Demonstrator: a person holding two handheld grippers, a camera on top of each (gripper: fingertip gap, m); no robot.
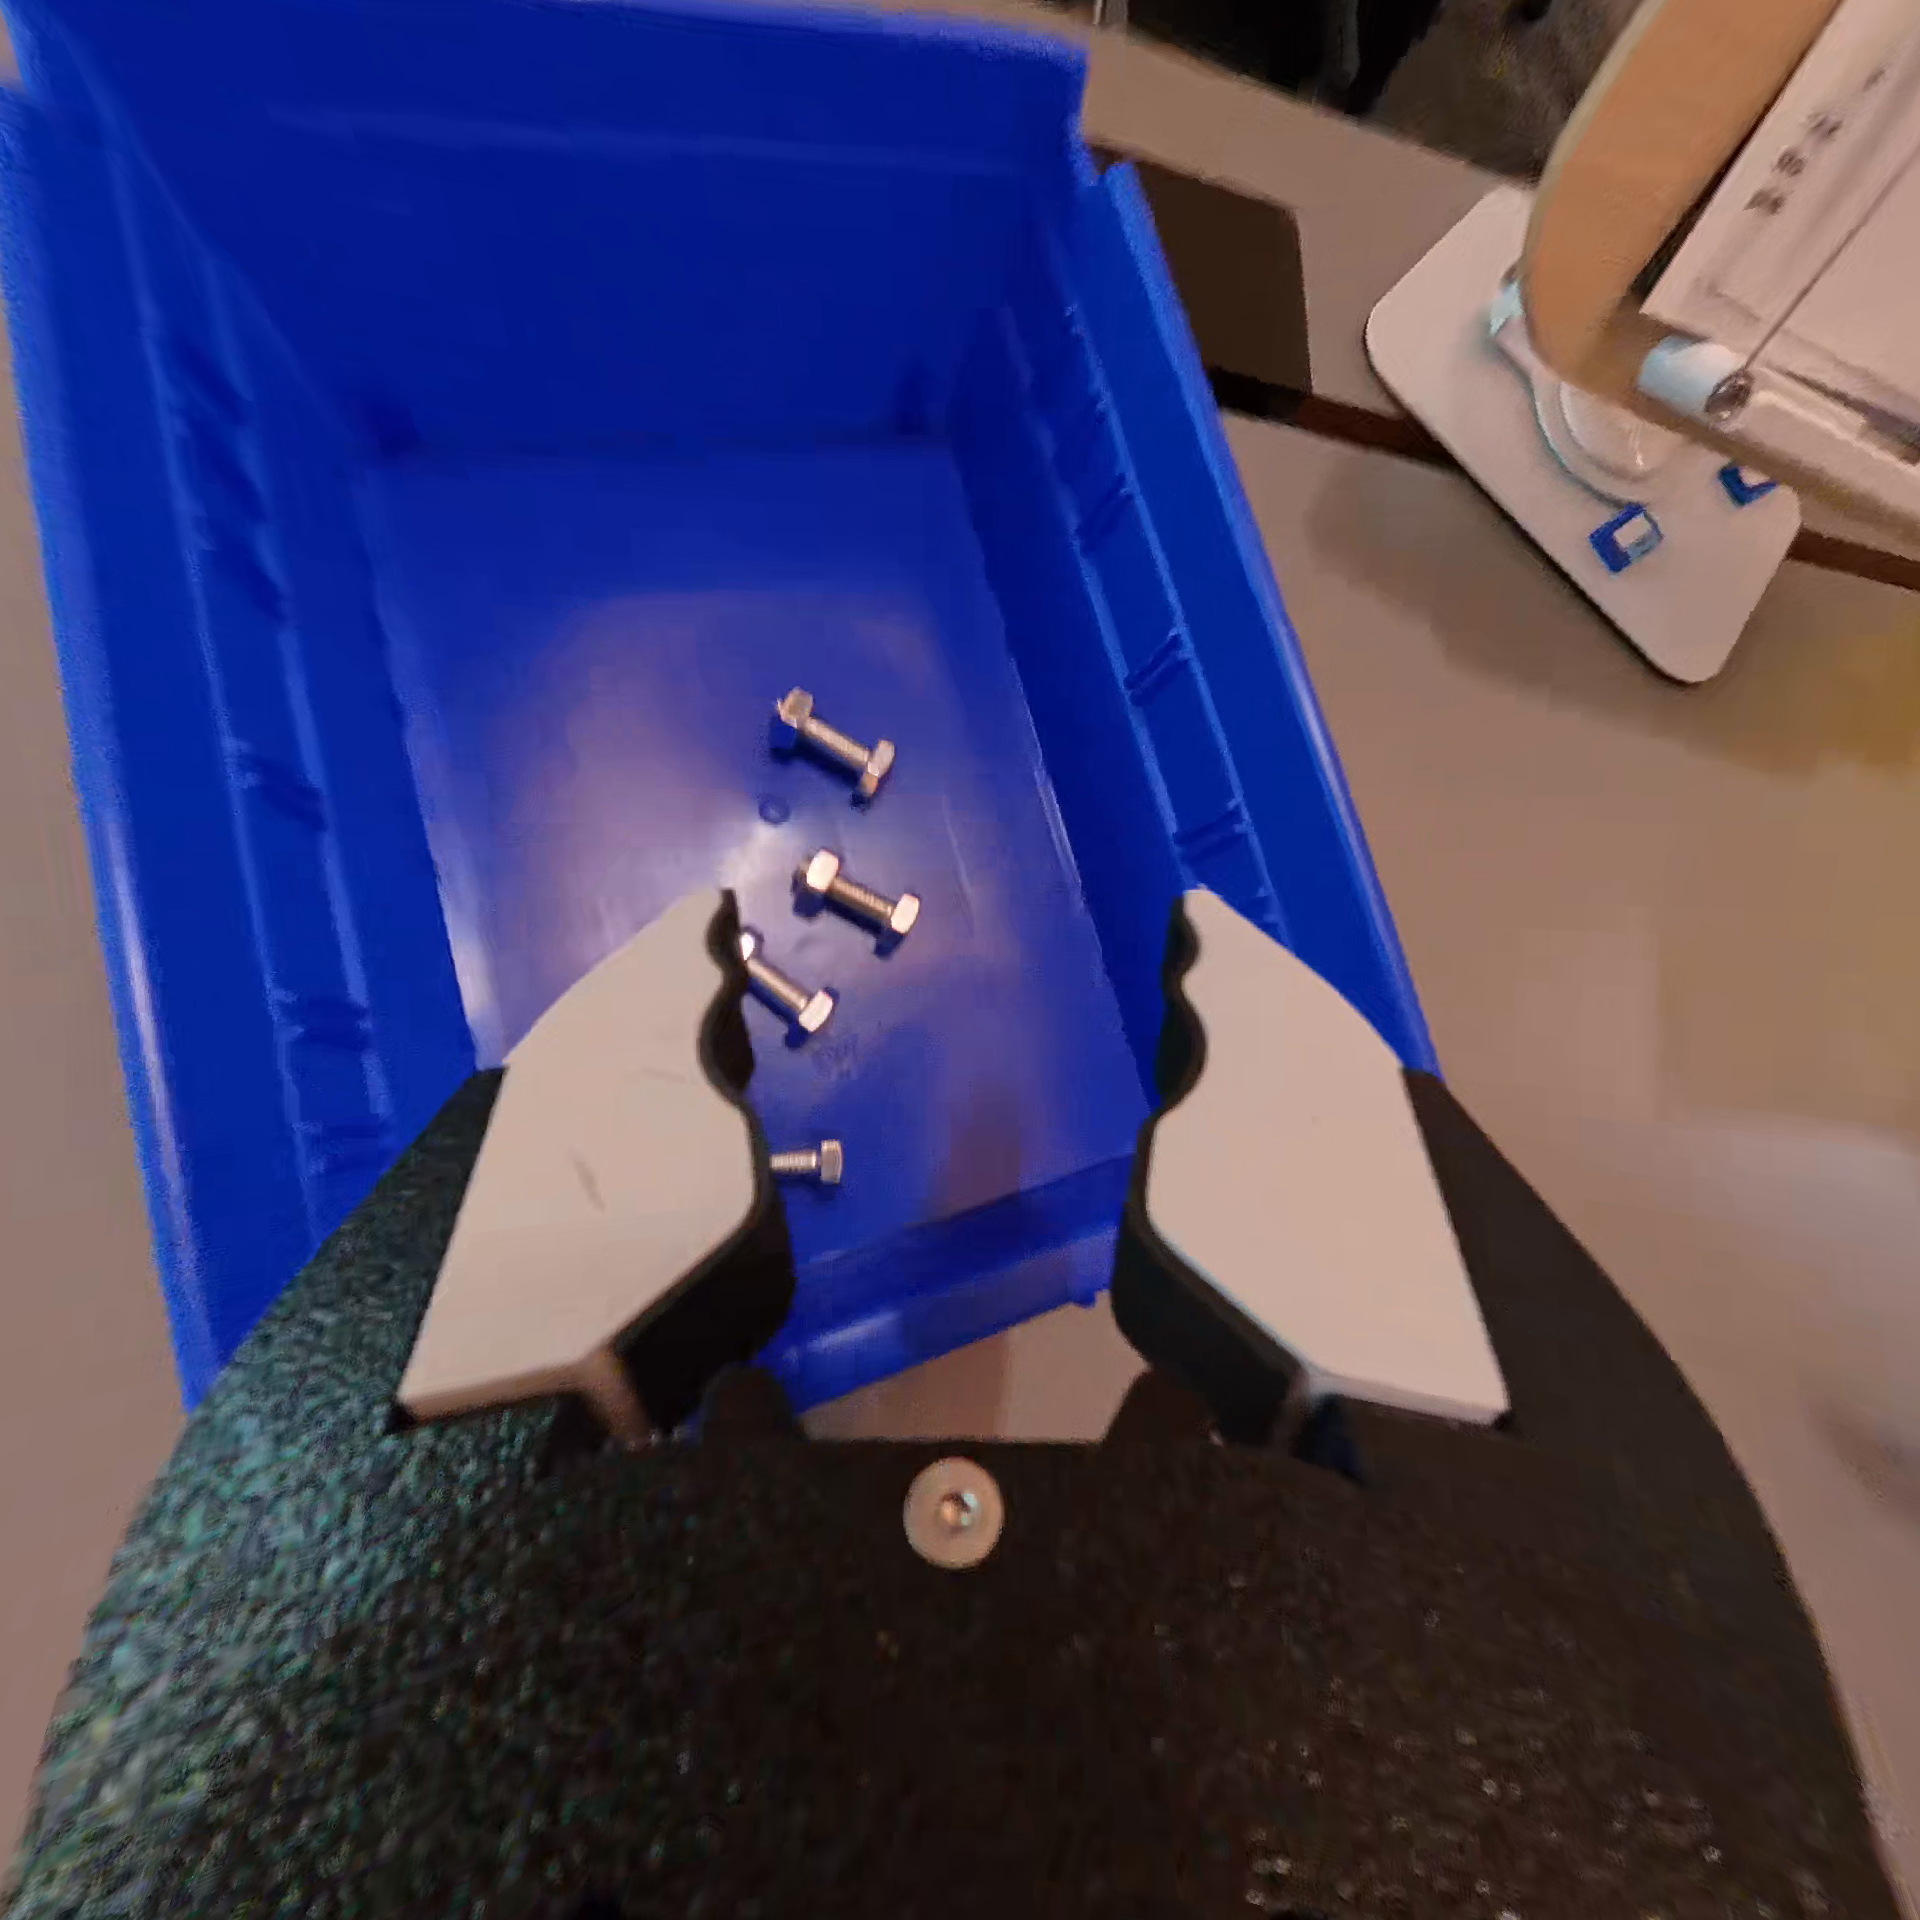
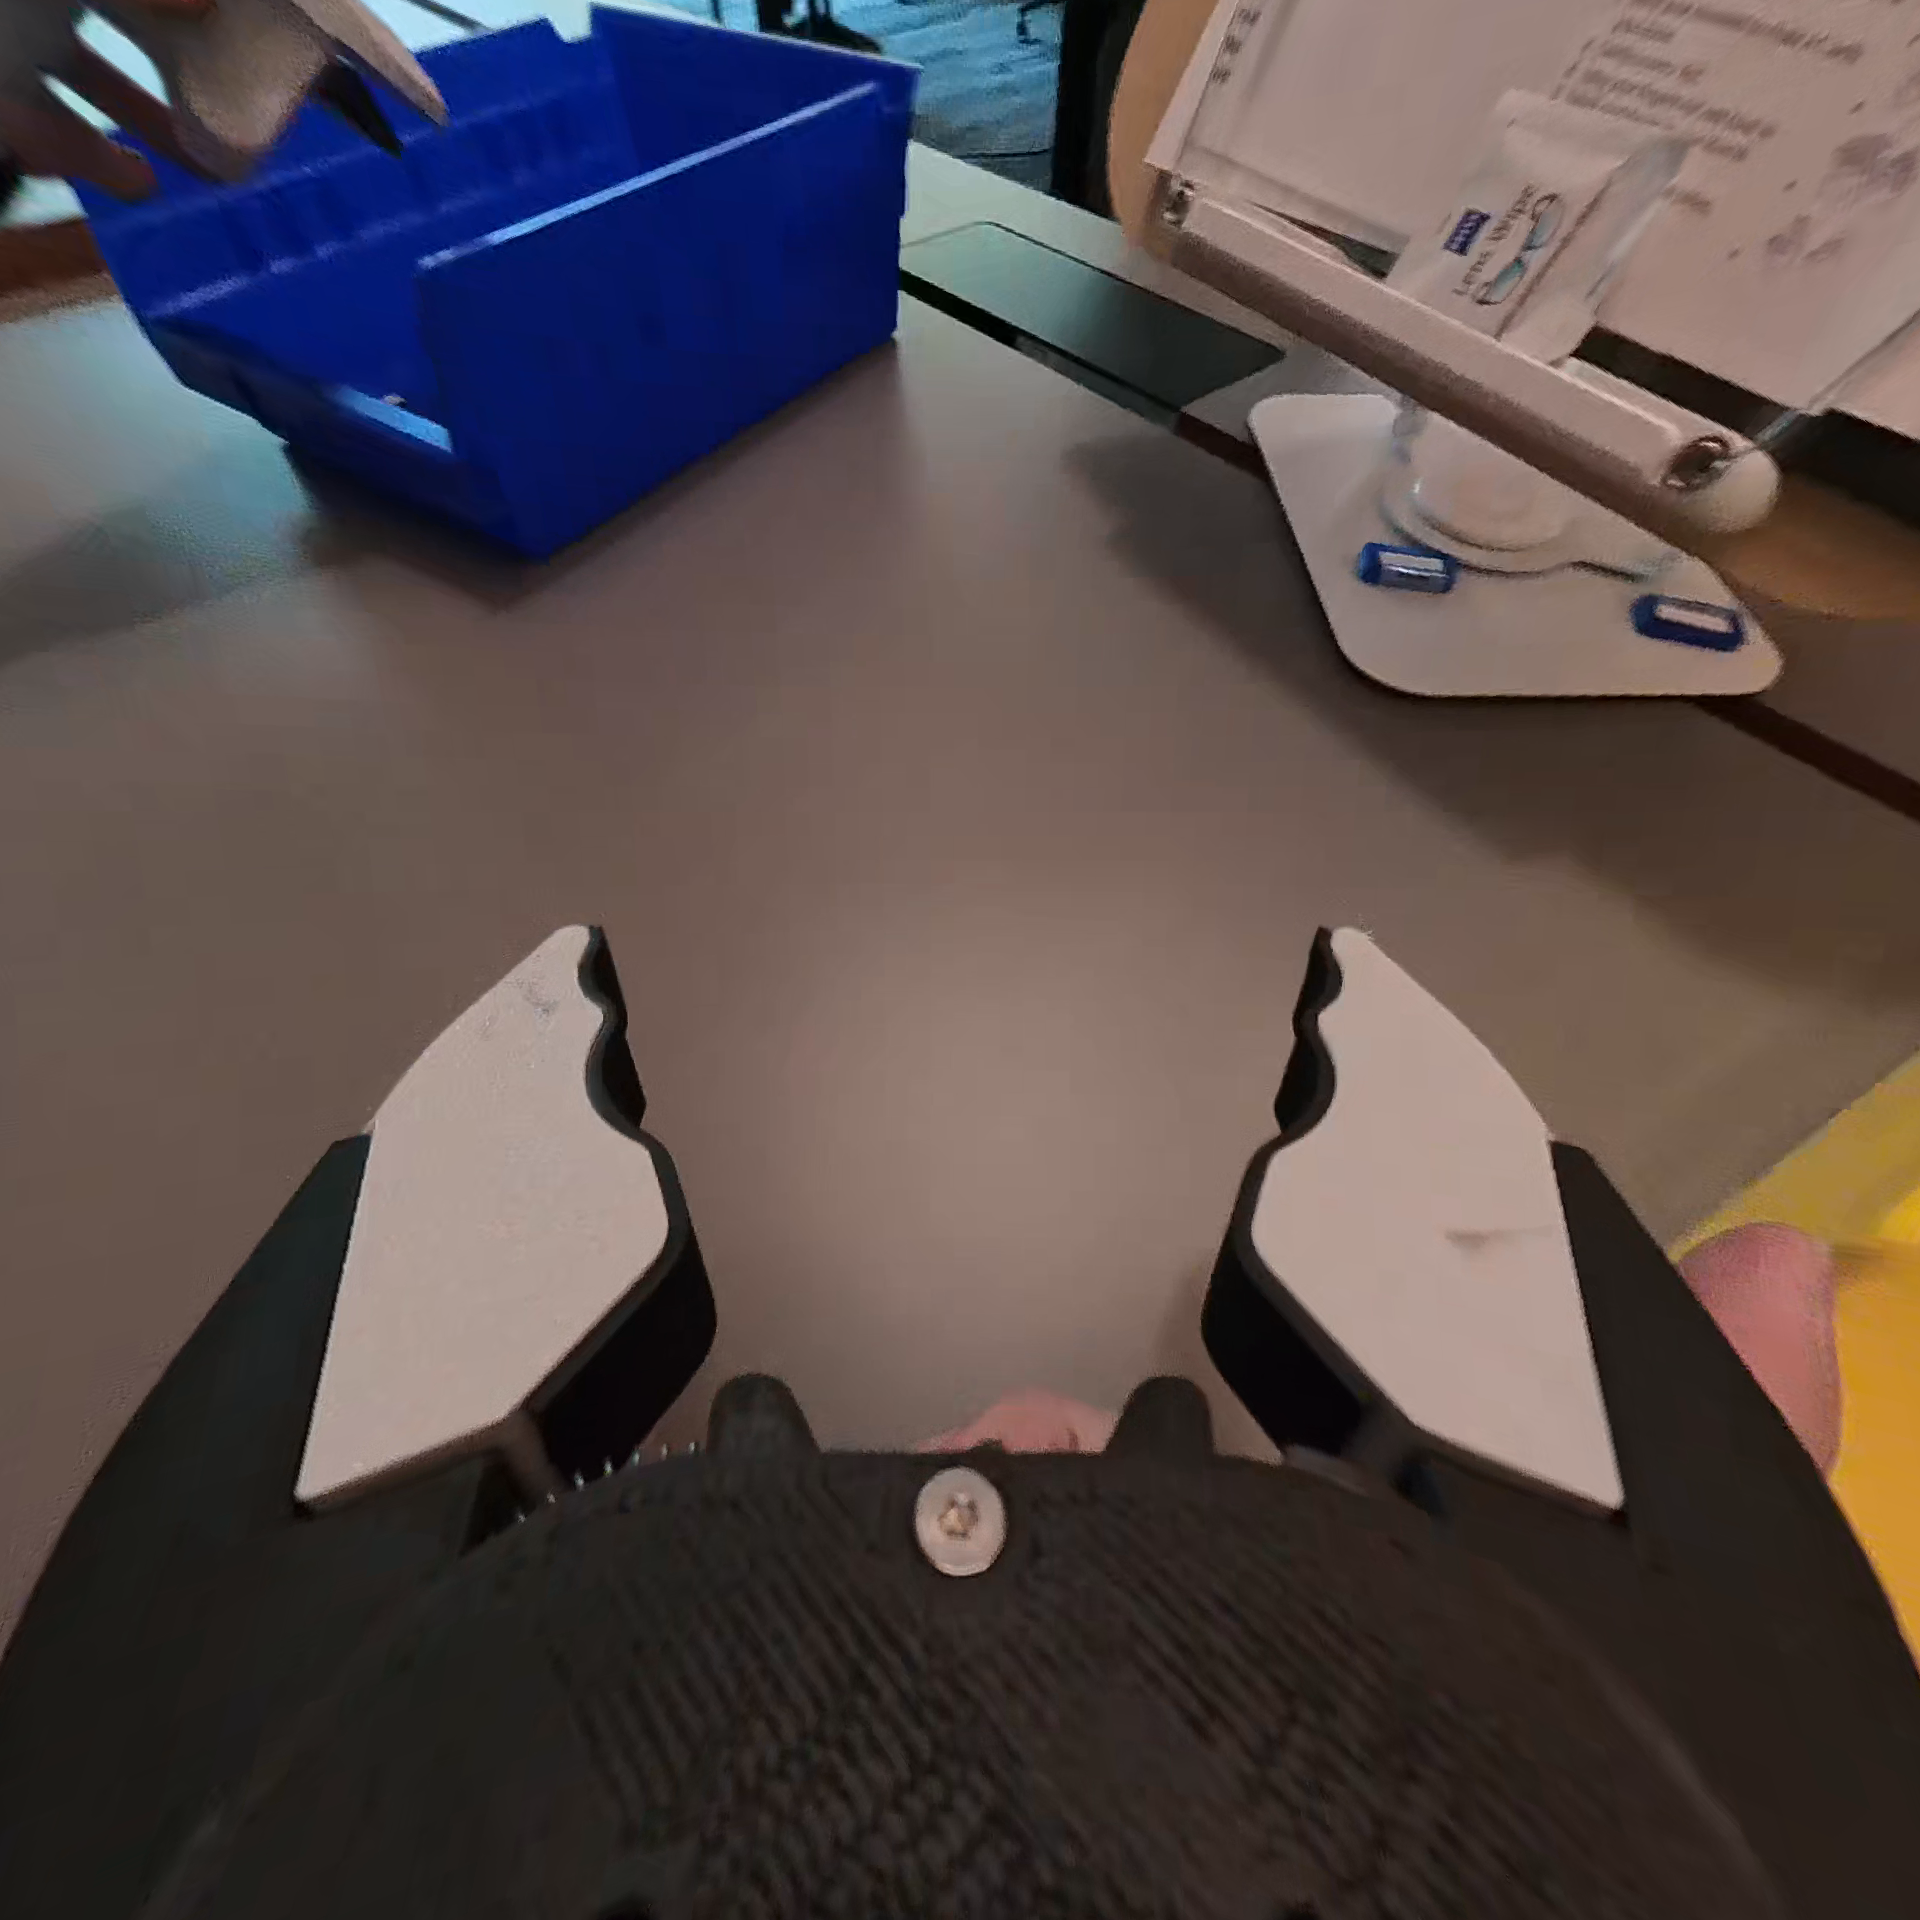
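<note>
Black textured gripper body fills the near edge of the left wrist view, and the left gripper (image 1: pixel 951 904) hangs over the front opening of a blue plastic bin (image 1: pixel 260 623), jaws spread with nothing between the pads. Four small silver bolts lie in a loose line on the bin floor: the farthest bolt (image 1: pixel 834 743) sits near the middle of the floor, a second bolt (image 1: pixel 860 902) lies just nearer, a third bolt (image 1: pixel 787 985) lies right beside the left fingertip (image 1: pixel 686 935), though I can't tell whether they touch, and a short fourth bolt (image 1: pixel 810 1158) shows close to the low front lip, partly hidden behind that same finger.

Over on the right wrist view, the right gripper (image 2: pixel 961 935) hovers above the bare middle of a grey-brown table (image 2: pixel 935 727), jaws wide apart and pinching nothing. The bin stands at the table's far left corner, with the left gripper above its rim. At the far right edge sits a white stand base (image 2: pixel 1507 644) with two blue clips, carrying a tilted board with printed sheets (image 2: pixel 1351 104). A yellow object (image 2: pixel 1870 1299) shows at the near right edge
</note>
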